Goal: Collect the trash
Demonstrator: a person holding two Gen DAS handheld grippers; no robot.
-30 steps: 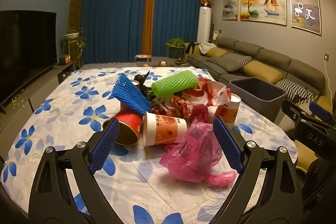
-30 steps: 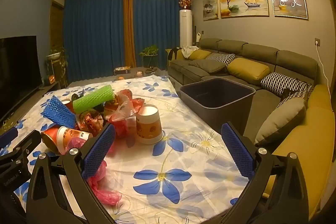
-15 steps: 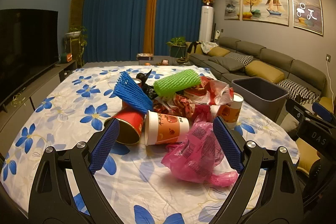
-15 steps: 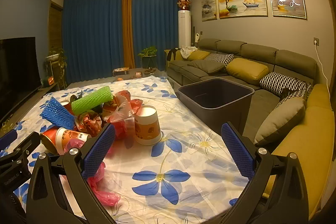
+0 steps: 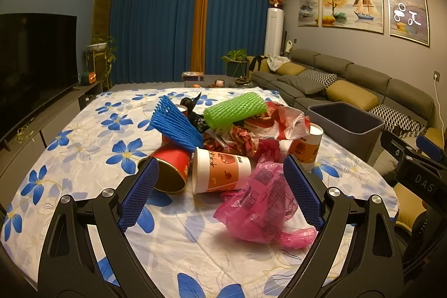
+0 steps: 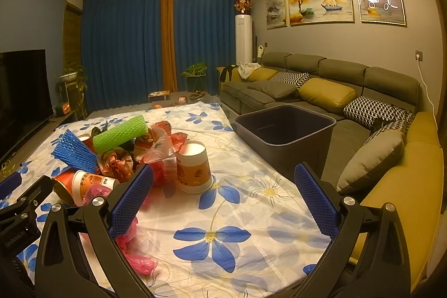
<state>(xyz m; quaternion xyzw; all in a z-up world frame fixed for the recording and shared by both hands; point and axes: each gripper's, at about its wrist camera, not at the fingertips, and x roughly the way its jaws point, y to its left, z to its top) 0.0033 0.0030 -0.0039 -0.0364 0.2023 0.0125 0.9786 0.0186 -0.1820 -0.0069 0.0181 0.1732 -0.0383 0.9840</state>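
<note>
A pile of trash lies on the flowered tablecloth [image 5: 83, 147]: a pink plastic bag [image 5: 262, 203], a white and orange paper cup on its side [image 5: 220, 172], a red cup on its side [image 5: 170, 169], blue foam netting [image 5: 176, 124], green foam netting [image 5: 234, 109] and an upturned cup [image 6: 194, 169]. My left gripper [image 5: 220, 194] is open and empty just short of the pink bag. My right gripper [image 6: 223, 200] is open and empty above the cloth, right of the pile. The dark grey bin [image 6: 285, 130] stands at the table's right edge.
A grey sofa with yellow and patterned cushions [image 6: 327, 94] runs along the right wall. A television [image 5: 33, 69] on a low cabinet is on the left. Blue curtains [image 5: 156, 27] and potted plants are at the back. The right gripper's body [image 5: 416, 172] shows at the left view's right edge.
Both grippers have drifted slightly, so the view has shifted a little. Both stay open and empty. The trash has not moved.
</note>
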